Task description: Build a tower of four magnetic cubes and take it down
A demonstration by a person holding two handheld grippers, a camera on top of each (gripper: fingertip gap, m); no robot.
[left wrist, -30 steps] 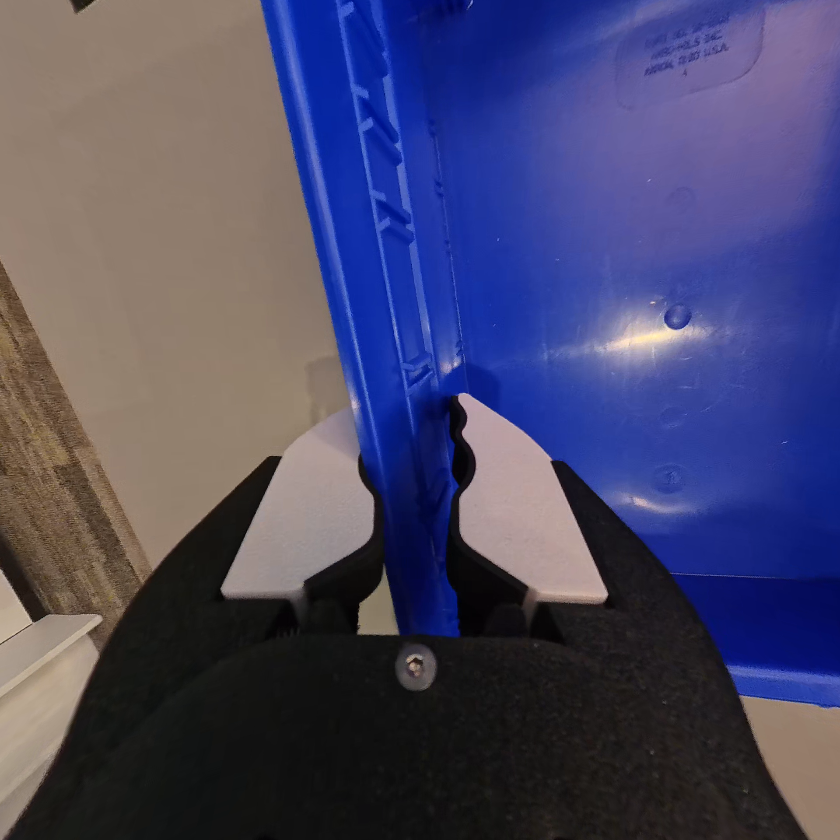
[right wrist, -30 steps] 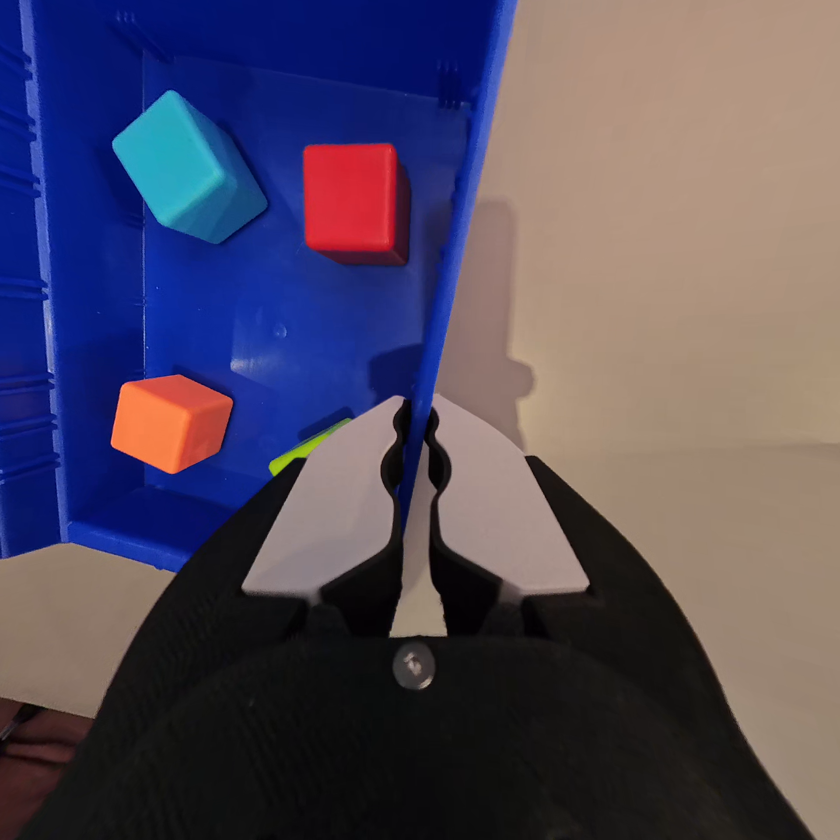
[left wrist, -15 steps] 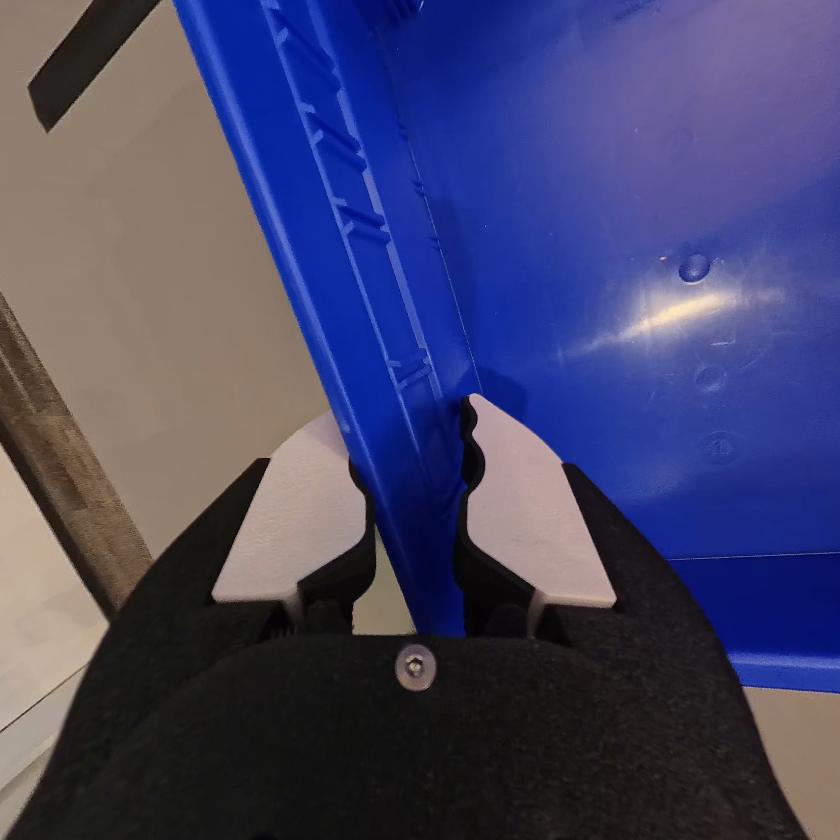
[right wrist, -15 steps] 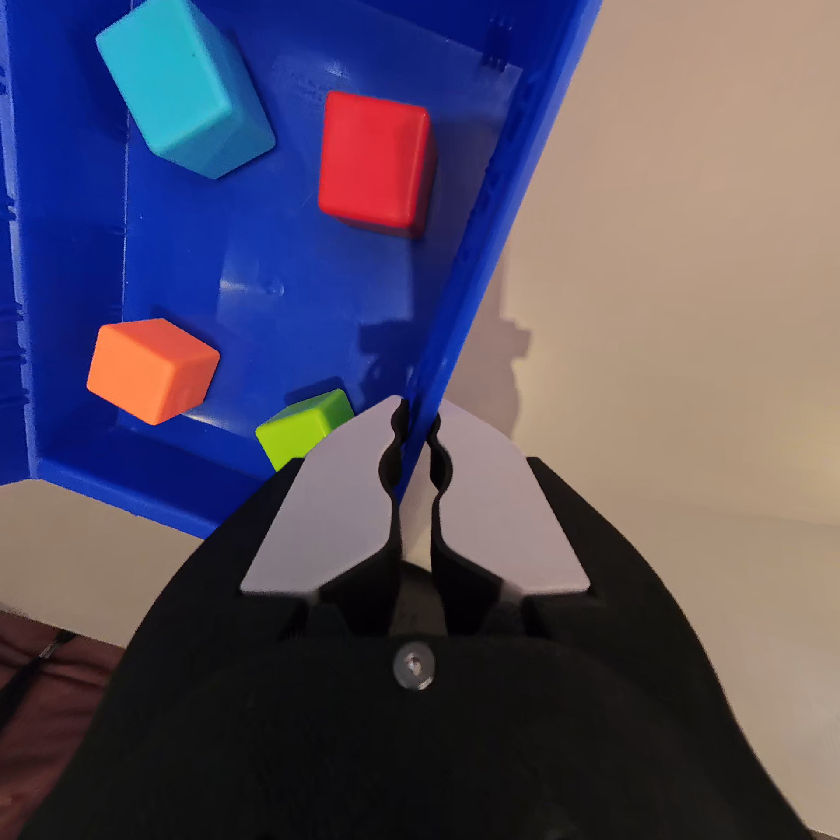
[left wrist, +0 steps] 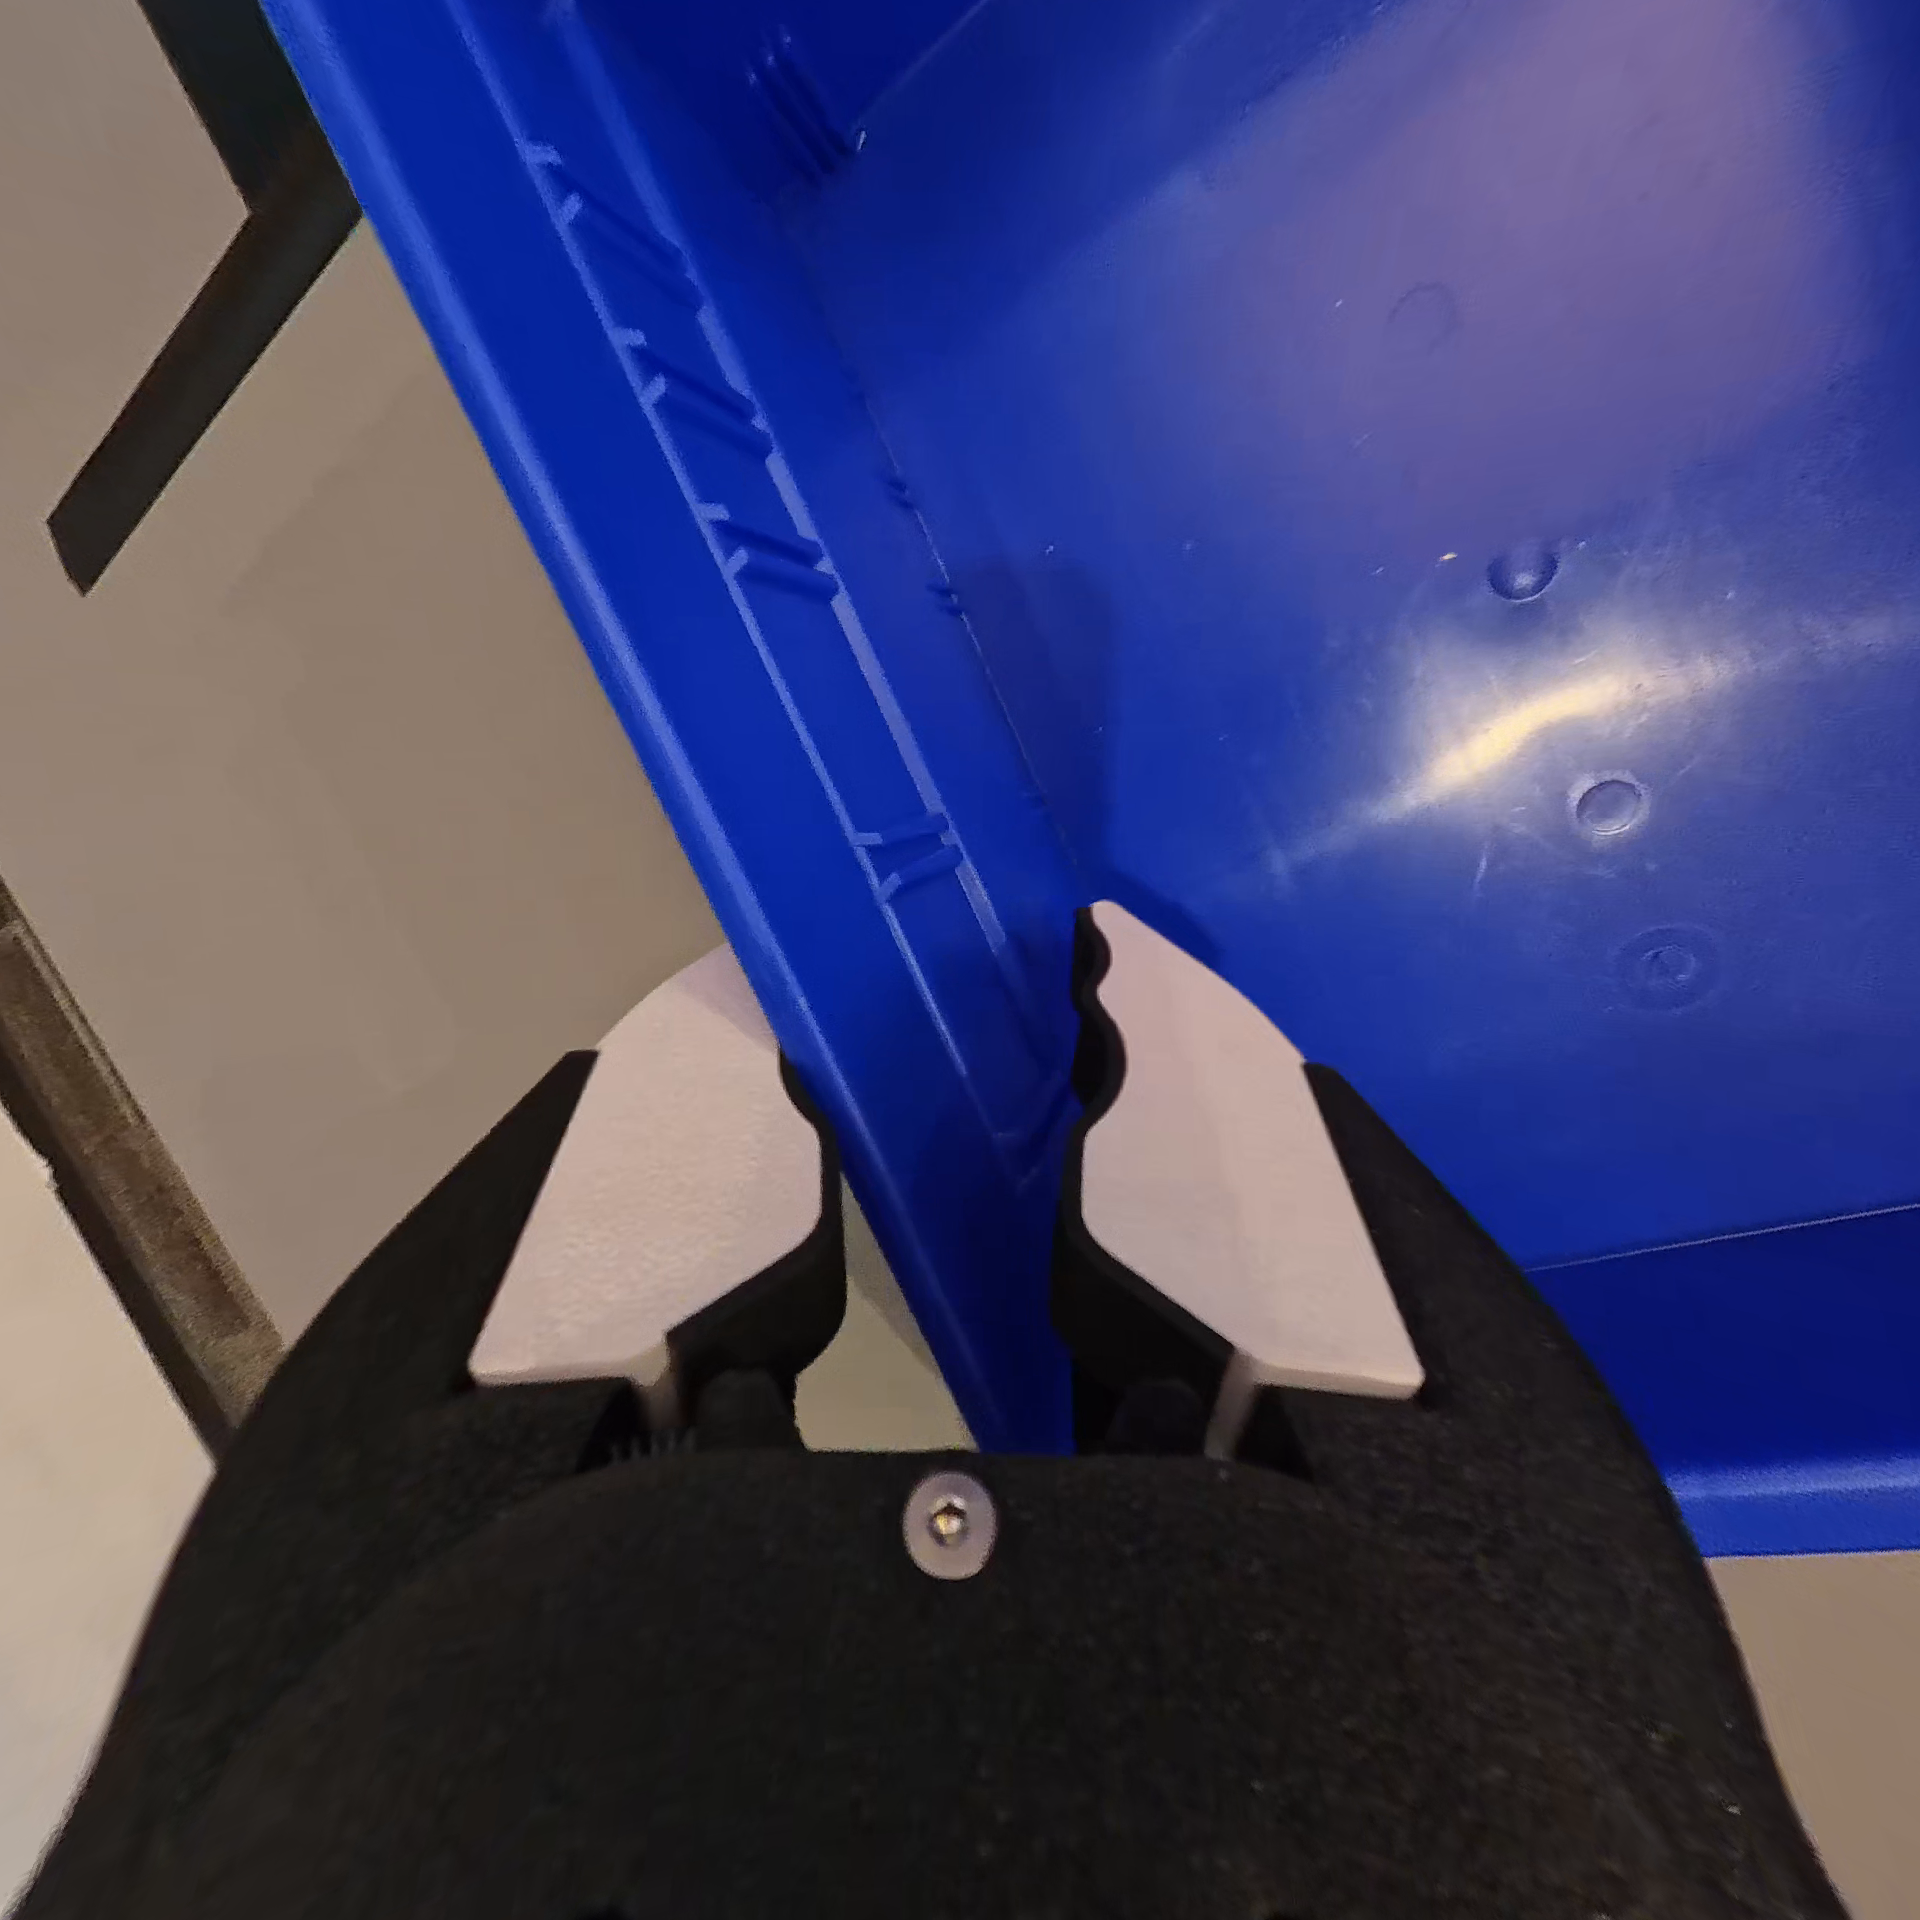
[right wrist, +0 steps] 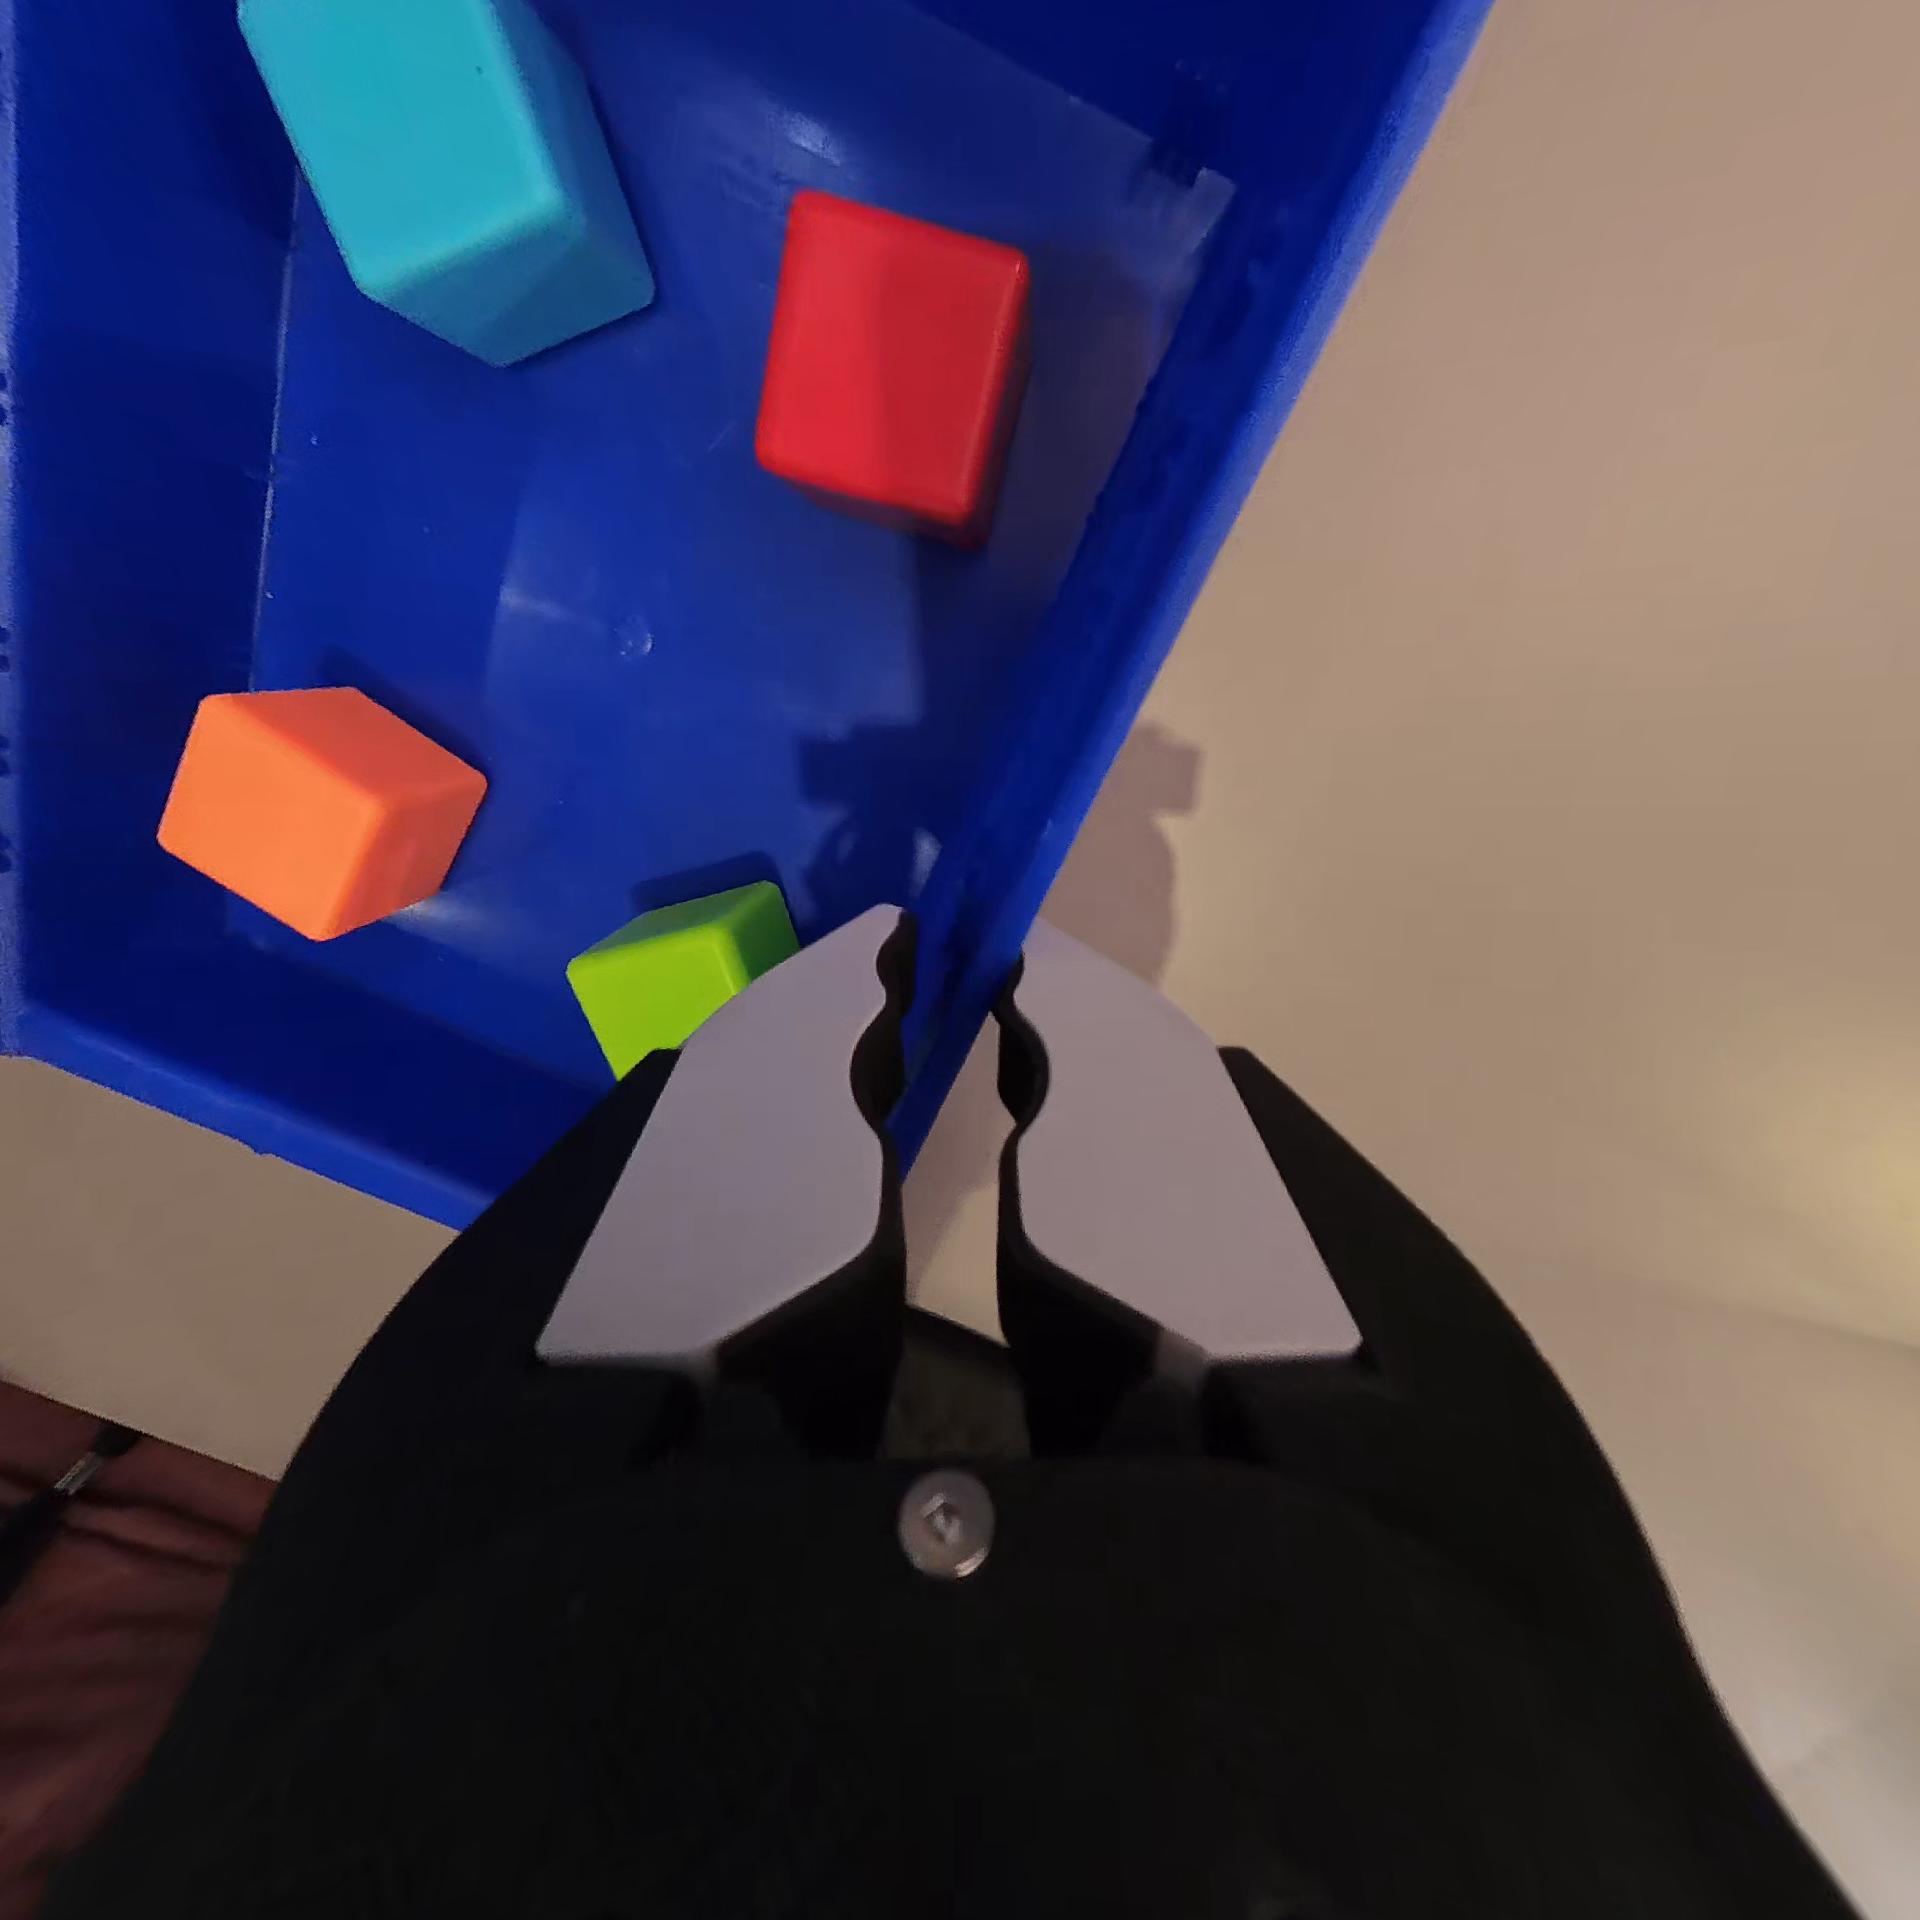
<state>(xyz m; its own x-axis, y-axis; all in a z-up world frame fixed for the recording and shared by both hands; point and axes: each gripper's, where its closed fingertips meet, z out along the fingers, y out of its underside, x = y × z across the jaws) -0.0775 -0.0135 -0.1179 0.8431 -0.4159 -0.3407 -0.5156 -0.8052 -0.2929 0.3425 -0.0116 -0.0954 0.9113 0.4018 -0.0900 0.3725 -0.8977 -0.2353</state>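
Both grippers, left gripper (left wrist: 935,1049) and right gripper (right wrist: 951,997), clamp opposite walls of a blue bin (right wrist: 1174,665) holding four loose cubes, apparently repositioning it before stacking begins.

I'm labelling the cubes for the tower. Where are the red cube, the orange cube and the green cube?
red cube (right wrist: 894,358), right wrist view, middle of its top face.
orange cube (right wrist: 301,774), right wrist view, top face.
green cube (right wrist: 665,966), right wrist view, visible top face beside the gripper.
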